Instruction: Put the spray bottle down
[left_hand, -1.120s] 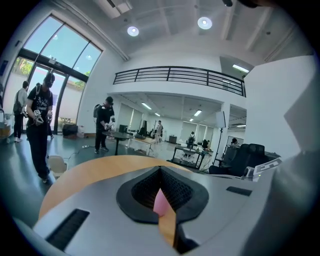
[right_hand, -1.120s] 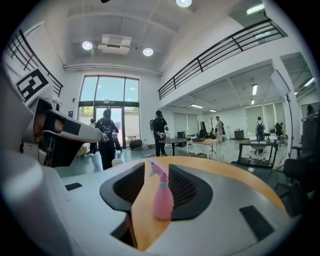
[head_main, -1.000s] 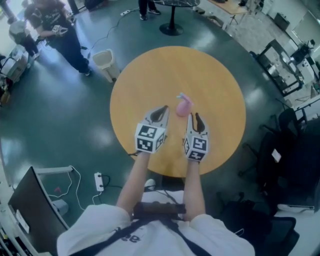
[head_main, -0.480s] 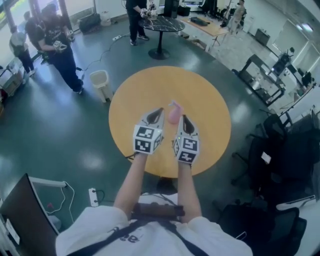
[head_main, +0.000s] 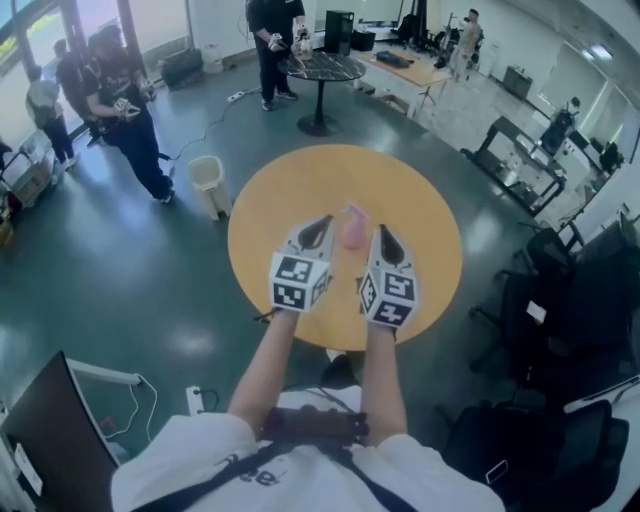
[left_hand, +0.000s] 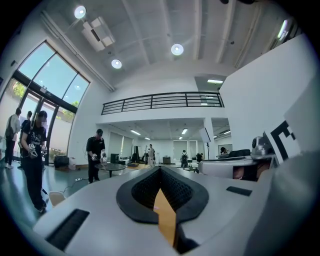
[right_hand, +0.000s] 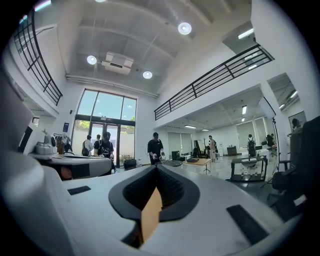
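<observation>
Head view: spray bottle (head_main: 353, 230) on table (head_main: 300, 180), between empty shut left claw (head_main: 322, 222) and just-closed empty right claw (head_main: 383, 233).

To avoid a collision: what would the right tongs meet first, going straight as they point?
The way looks free: right tongs miss the bottle; far off, perhaps a person.

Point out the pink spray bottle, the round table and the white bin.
pink spray bottle (head_main: 353, 232), head view, on its body.
round table (head_main: 410, 200), head view, on its bare top.
white bin (head_main: 212, 190), head view, on its side wall.
</observation>
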